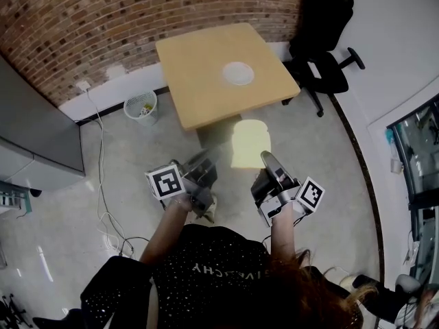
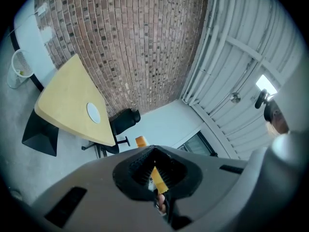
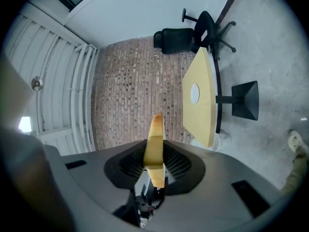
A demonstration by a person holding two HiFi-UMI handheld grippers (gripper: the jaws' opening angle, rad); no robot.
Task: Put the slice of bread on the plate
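You're holding slice of bread (image 1: 249, 144) above floor (image 1: 137, 156), short of tabletop (image 1: 199, 67). Left hand-held gripper (image 1: 217, 153) and right hand-held gripper (image 1: 266, 157) both clamping its near edge. Plate (image 1: 238, 72) sitting on tabletop.

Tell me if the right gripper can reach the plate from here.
Probably not yet: the plate sits on the table, well beyond the right gripper, which grips the bread. Only floor lies between.
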